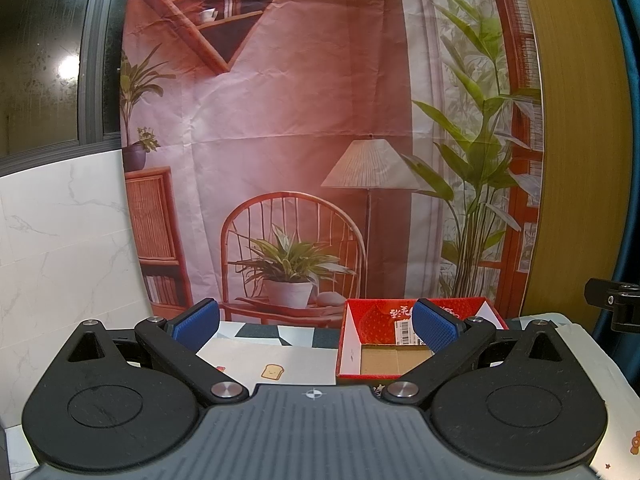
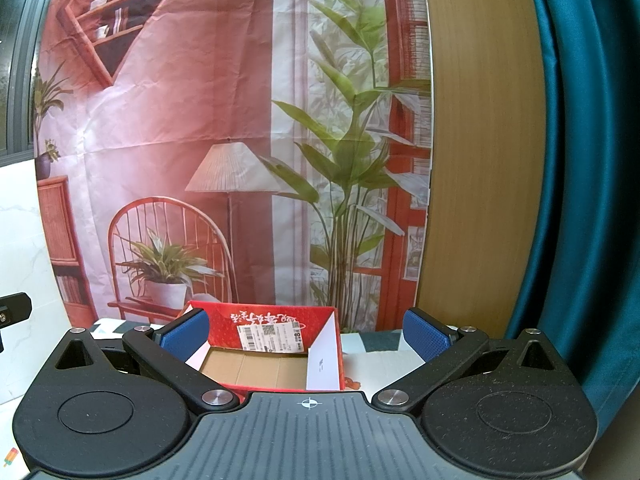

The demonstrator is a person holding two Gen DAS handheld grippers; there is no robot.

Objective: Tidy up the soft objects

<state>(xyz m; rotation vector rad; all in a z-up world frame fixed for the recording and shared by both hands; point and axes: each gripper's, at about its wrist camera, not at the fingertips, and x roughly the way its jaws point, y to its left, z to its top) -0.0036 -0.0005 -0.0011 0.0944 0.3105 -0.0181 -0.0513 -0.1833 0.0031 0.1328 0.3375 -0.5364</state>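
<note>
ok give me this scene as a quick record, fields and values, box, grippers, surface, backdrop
box: red cardboard box, open on top, bare cardboard floor, nothing seen inside
label: white barcode sticker on the inner far wall
left gripper: open, holding nothing
right gripper: open, holding nothing
surface: patterned table cover with a small toast picture
backdrop: printed room scene with chair, lamp, plants
soft objects: none in view

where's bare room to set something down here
Inside the red box: its cardboard floor shows nothing in it. Also the tablecloth left of the box, up to the toast print. No crowded spot shows; both tools hold nothing.
</note>
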